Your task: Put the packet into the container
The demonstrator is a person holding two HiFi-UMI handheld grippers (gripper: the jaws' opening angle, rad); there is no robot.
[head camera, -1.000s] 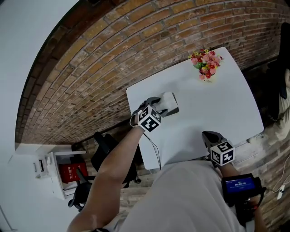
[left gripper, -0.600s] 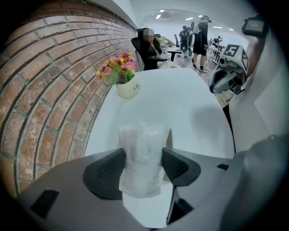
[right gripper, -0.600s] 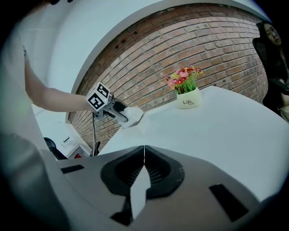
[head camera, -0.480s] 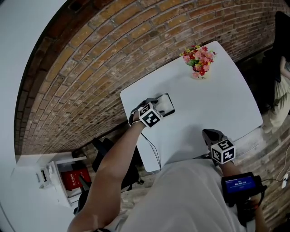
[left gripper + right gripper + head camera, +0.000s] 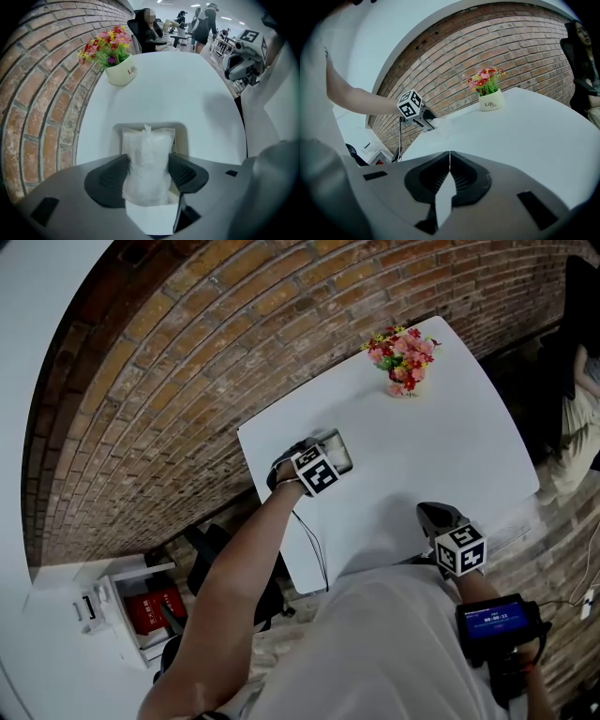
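A white, translucent packet [image 5: 147, 157] stands between the jaws of my left gripper [image 5: 148, 163], and both pads press on its sides. Its far end hangs over a shallow grey container [image 5: 117, 137] lying on the white table [image 5: 187, 93]. In the head view the left gripper [image 5: 307, 451] is at the container [image 5: 343, 457] near the table's left end. My right gripper [image 5: 433, 517] hovers at the table's front edge. In its own view the right gripper [image 5: 450, 161] has its jaws shut tip to tip with nothing in them.
A pot of red and yellow flowers [image 5: 403, 354] stands at the table's far edge, beside the brick wall [image 5: 187, 381]. A black chair [image 5: 217, 554] sits below the table's left end. People sit and stand beyond the table [image 5: 197, 23].
The head view has drifted, so the table sits further left and higher in it. My left gripper stays at the container with the packet in it. The right gripper has not moved.
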